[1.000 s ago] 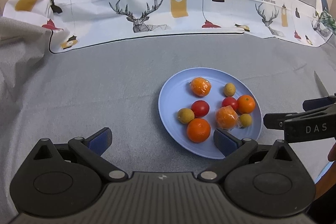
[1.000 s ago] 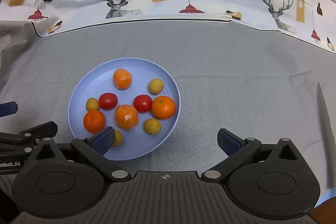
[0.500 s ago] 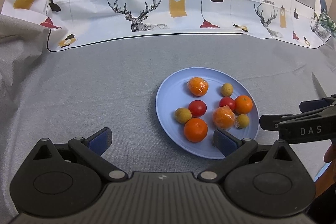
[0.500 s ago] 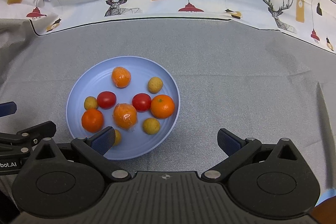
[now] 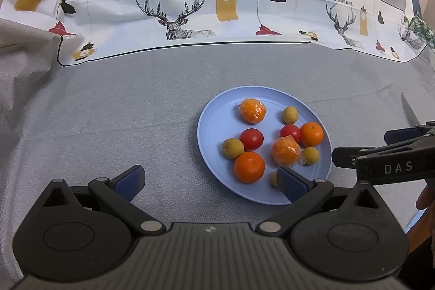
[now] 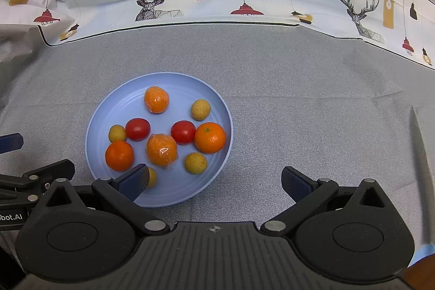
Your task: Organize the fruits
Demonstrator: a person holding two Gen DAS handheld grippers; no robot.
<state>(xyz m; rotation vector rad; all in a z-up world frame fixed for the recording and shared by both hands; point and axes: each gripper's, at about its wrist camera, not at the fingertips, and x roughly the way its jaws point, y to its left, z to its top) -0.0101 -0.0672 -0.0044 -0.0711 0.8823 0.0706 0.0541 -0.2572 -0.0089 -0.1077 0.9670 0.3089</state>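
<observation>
Ten fruits: all lie inside the blue plate, which serves as the landmark for every line below.
Blue plate: rests flat on the grey cloth, in front of the white printed strip with deer and lamps.
Wrapped oranges: one sits at the plate's far side; the other sits near the plate's middle, its clear film crinkled at the near edge.
Bare oranges: one lies at the plate's left side, one at its right side.
Tomatoes: two red ones, left of the plate's middle and touching the right bare orange.
Small yellow fruits: one at the plate's far right, one at its left beside the left tomato, one at its near right, and one at the near rim, half hidden behind a blue finger pad.
Left gripper: released, jaws spread wide, holding nothing; its right finger reaches over the plate's near rim, its left finger stands over bare cloth left of the plate.
Right gripper: released, jaws spread wide, empty; its left finger overlaps the plate's near rim, its right finger is over cloth right of the plate.
Knife blade: lies on the cloth well to the right of the plate.
</observation>
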